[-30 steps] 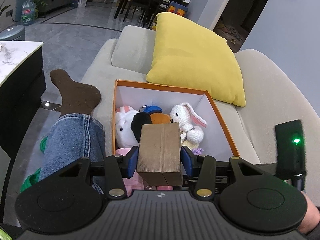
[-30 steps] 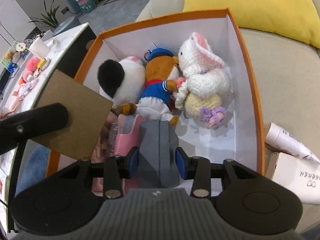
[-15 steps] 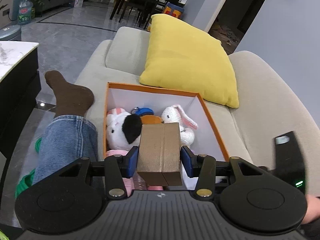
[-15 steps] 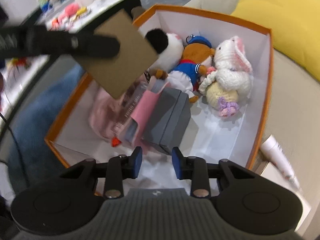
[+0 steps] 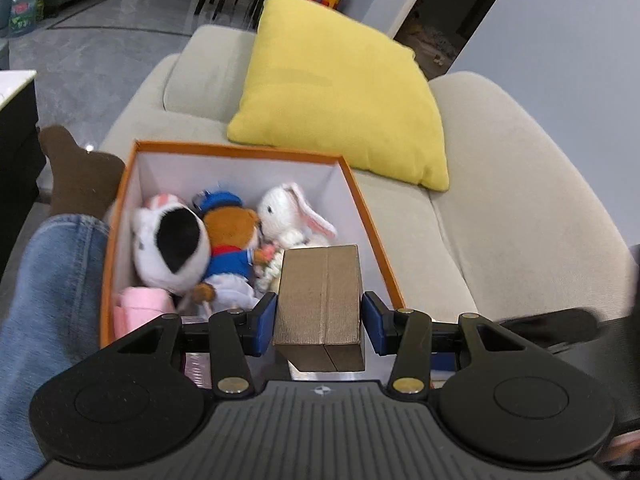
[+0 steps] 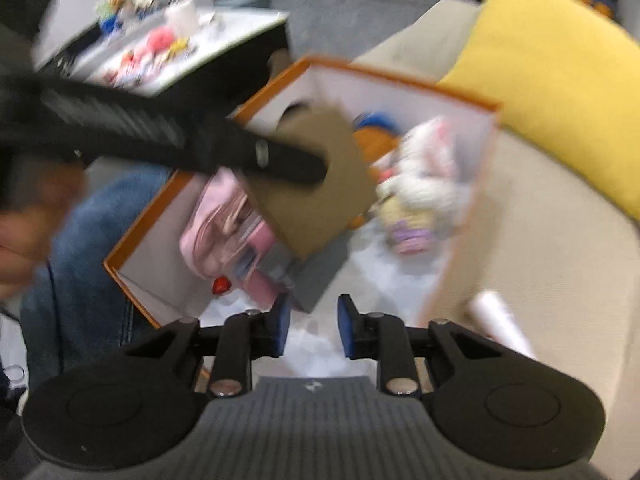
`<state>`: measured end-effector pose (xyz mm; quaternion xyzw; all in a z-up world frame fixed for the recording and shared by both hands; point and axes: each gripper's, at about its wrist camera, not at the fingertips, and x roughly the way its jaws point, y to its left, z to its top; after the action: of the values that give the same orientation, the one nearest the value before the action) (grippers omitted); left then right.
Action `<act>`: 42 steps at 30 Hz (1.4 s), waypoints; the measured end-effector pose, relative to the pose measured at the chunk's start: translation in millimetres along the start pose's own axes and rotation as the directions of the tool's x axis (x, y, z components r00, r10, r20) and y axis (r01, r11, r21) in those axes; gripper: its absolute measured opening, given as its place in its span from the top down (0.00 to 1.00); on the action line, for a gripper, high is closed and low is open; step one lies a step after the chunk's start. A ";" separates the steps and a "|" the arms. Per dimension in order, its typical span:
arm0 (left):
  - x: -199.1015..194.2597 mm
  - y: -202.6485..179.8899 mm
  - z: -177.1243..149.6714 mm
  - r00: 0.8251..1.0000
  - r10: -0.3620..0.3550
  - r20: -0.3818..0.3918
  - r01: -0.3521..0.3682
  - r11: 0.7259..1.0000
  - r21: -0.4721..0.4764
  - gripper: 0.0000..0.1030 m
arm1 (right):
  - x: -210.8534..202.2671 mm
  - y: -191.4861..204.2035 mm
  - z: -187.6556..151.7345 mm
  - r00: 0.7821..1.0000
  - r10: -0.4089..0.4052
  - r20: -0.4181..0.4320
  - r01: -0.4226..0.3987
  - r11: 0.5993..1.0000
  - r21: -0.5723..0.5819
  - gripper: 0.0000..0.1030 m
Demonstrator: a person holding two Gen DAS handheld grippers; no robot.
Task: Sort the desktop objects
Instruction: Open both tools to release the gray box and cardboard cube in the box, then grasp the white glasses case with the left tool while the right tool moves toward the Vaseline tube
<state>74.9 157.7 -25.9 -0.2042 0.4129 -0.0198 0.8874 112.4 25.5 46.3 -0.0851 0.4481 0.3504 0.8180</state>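
My left gripper (image 5: 320,322) is shut on a brown cardboard box (image 5: 320,292) and holds it above the near right part of the orange storage box (image 5: 240,150). Inside lie a black-and-white plush (image 5: 172,248), a brown bear in blue (image 5: 230,240), a white bunny (image 5: 284,216) and a pink pouch (image 5: 140,304). In the blurred right wrist view my right gripper (image 6: 310,330) hovers over the orange box's near edge; its jaws are opening with nothing between them. A grey box (image 6: 316,280) lies on the floor of the orange box just ahead of it, under the cardboard box (image 6: 320,208).
The orange box sits on a beige sofa (image 5: 500,200) in front of a yellow cushion (image 5: 340,100). A person's leg in jeans (image 5: 48,300) lies along the box's left side. A white tube (image 6: 504,324) lies on the sofa to the right. A table with small items (image 6: 160,48) stands at the far left.
My right gripper let go of the grey box, which now lies in the orange box, then rose, drew back and rolled. My left gripper carried the cardboard box rightward over the orange box.
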 end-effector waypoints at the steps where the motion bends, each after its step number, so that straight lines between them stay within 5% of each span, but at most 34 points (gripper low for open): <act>1: 6.1 -4.3 -1.4 1.000 0.017 -0.005 -0.017 1.000 -0.002 0.49 | -10.8 -7.1 -2.6 0.999 -0.023 0.026 0.022 1.000 0.020 0.66; 5: 24.5 -21.2 -10.1 0.995 0.103 -0.011 -0.103 0.994 0.025 0.49 | -33.2 -39.5 -20.1 0.990 -0.101 0.096 0.089 0.989 0.121 0.63; 9: 45.4 -40.5 -19.6 0.980 0.197 -0.024 -0.194 0.977 0.093 0.49 | -25.2 -67.8 -39.6 0.992 -0.089 0.093 0.065 0.971 0.231 0.63; 21: 81.7 -67.4 -34.0 0.904 0.424 0.051 -0.422 0.869 0.257 0.49 | -12.0 -107.8 -63.7 0.990 -0.073 0.123 0.033 0.952 0.304 0.63; 39: 79.5 -64.4 -26.7 0.912 0.409 -0.014 -0.387 0.873 0.297 0.45 | -13.5 -139.0 -81.1 0.988 -0.054 0.146 -0.004 0.930 0.367 0.63; 42: 72.5 -61.1 -24.2 0.925 0.378 -0.021 -0.359 0.894 0.269 0.45 | -16.5 -140.6 -81.9 0.988 -0.053 0.142 -0.002 0.933 0.361 0.63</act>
<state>112.8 78.6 -69.3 -0.0030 0.4700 0.0874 0.8783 142.7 -123.9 -13.0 0.0867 0.4411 0.2570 0.8555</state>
